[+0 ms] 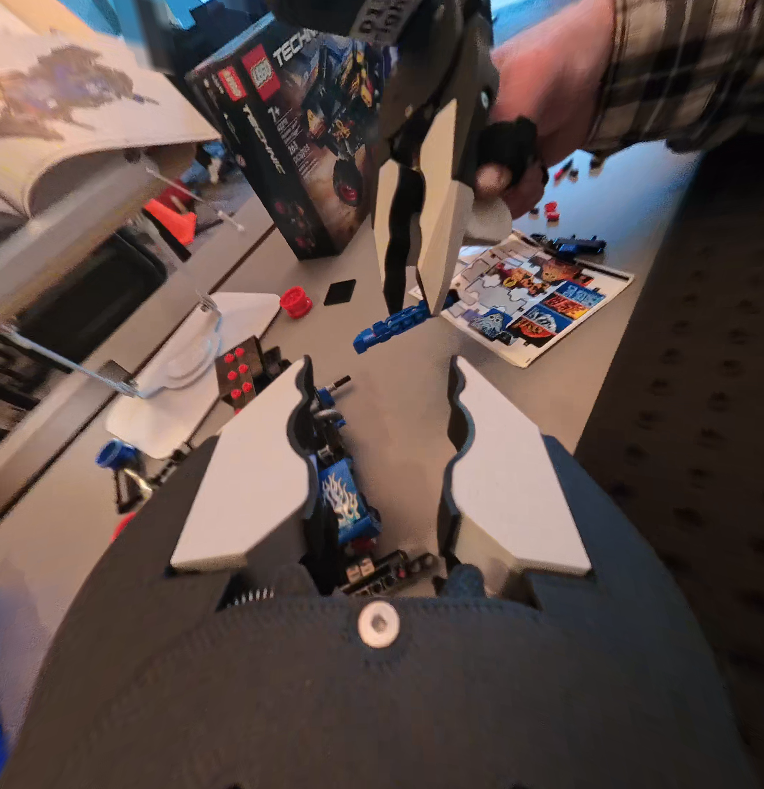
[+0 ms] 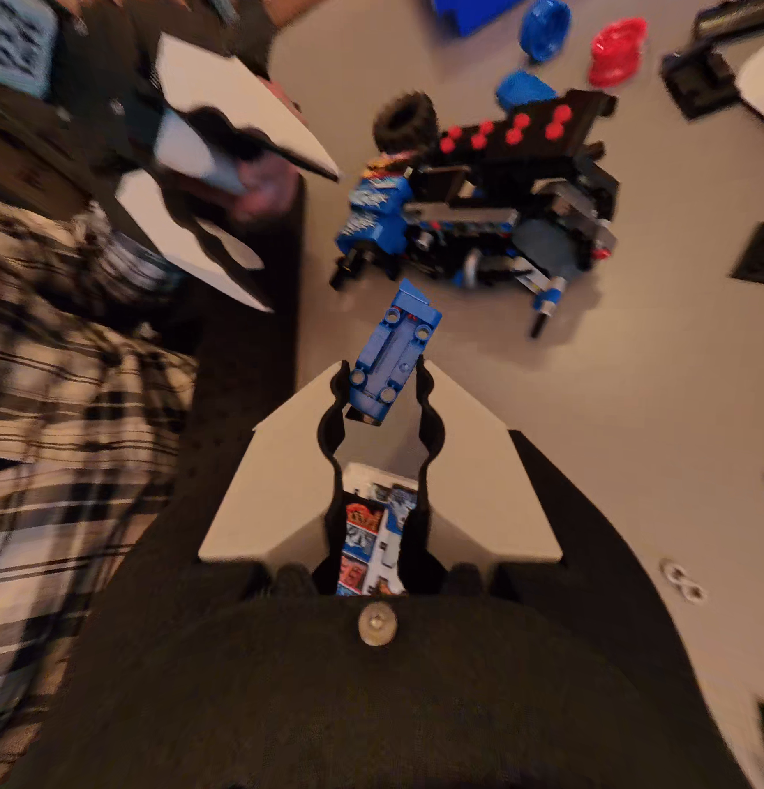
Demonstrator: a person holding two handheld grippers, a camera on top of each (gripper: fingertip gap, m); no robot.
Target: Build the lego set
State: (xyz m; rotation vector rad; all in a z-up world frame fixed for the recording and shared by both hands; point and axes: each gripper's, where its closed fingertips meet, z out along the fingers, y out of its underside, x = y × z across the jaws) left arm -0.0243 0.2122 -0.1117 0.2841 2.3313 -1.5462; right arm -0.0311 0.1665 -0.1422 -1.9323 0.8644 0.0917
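The right hand-held gripper [image 2: 382, 375] pinches a blue piece [image 2: 390, 354] by its near end, the far end sticking out past the fingertips and tilted up off the bench [image 2: 542, 427]. The left wrist view confirms it: that piece hangs clear of the surface, just beside the sticker sheet [image 1: 529, 299].

The truck [image 2: 478, 205], half built, sits on the bench just beyond the blue piece, black frame with red pins on top, one tyre on, a blue flamed panel at its front. A loose red hub [image 2: 617, 51] and a blue hub [image 2: 542, 27] lie beyond the truck.

The left hand-held gripper [image 1: 378, 367] is spread wide and holds nothing; the truck's flamed panel [image 1: 346, 499] shows low between its fingers.

Handling, as I read it: the blue piece is light, hard plastic, smooth-sided, so a pinch at one end can let it pivot. A grip across its flat sides nearer the middle would hold truer. The truck is stiff but only pinned together; the free gripper would best brace it on the black frame, not on the axles or the panel, when the piece is pressed home.
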